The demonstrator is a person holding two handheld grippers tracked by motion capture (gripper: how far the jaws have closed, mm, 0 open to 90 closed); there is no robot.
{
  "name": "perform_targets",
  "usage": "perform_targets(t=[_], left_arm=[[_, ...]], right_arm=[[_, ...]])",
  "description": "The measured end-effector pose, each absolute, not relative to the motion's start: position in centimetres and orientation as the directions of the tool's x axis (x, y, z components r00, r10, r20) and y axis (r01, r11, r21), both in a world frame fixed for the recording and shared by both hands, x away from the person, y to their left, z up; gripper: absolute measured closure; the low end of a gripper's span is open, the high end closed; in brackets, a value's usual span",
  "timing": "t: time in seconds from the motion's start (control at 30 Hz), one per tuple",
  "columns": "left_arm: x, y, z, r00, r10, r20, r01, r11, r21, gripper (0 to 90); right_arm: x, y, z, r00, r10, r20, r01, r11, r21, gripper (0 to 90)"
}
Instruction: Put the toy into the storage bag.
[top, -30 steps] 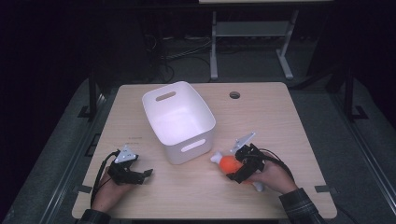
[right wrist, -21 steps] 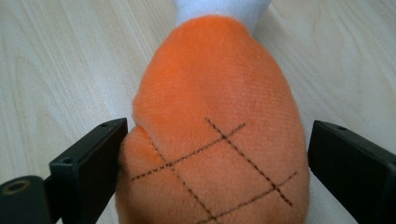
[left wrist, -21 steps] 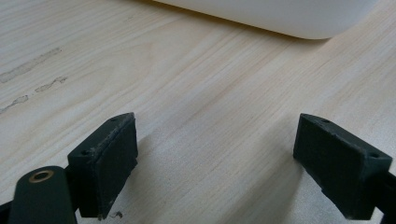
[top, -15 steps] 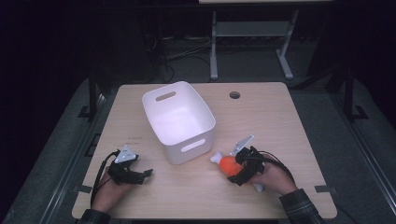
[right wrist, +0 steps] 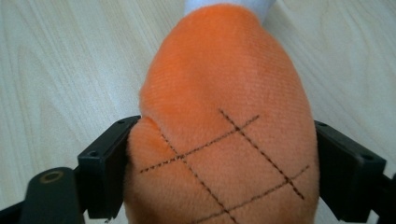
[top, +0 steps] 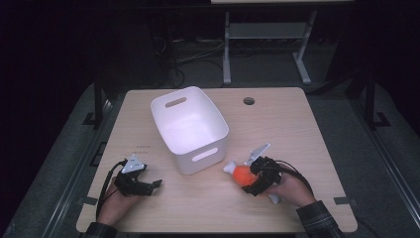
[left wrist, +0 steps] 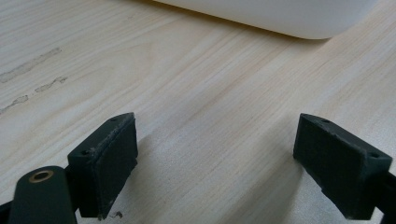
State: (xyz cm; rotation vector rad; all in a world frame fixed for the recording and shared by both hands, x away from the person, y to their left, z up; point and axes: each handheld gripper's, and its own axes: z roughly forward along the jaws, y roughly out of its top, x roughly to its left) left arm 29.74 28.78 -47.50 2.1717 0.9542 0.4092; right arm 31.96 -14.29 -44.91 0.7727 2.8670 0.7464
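At near right of table: right gripper, jaws just closing, pads pressing plush orange drumstick, long axis toward white bin just beyond-left; near left: left gripper, jaws apart, empty, farther off.

One wooden table carries one white plastic bin with two handle slots. Just beside the bin lies one orange plush toy with one white end. Two handheld grippers work the table, the left gripper and the right gripper, each with two black jaws. Two hands hold them. One round hole marks the table beyond the bin.
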Motion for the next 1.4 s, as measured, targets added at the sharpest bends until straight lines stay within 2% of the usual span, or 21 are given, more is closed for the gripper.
perform_targets(t=[0.73,1.4], left_arm=[[29.7,28.8,-47.5,0.677,0.736,0.003,0.508,-0.470,0.722,13.2],[29.8,28.8,-47.5,0.678,0.735,0.007,0.505,-0.473,0.722,13.2]], right_arm=[[32.3,-14.8,-43.5,-0.845,0.532,0.057,0.491,0.728,0.479,20.3],[33.8,-15.6,-40.6,-0.803,0.594,0.051,0.531,0.674,0.513,20.8]])
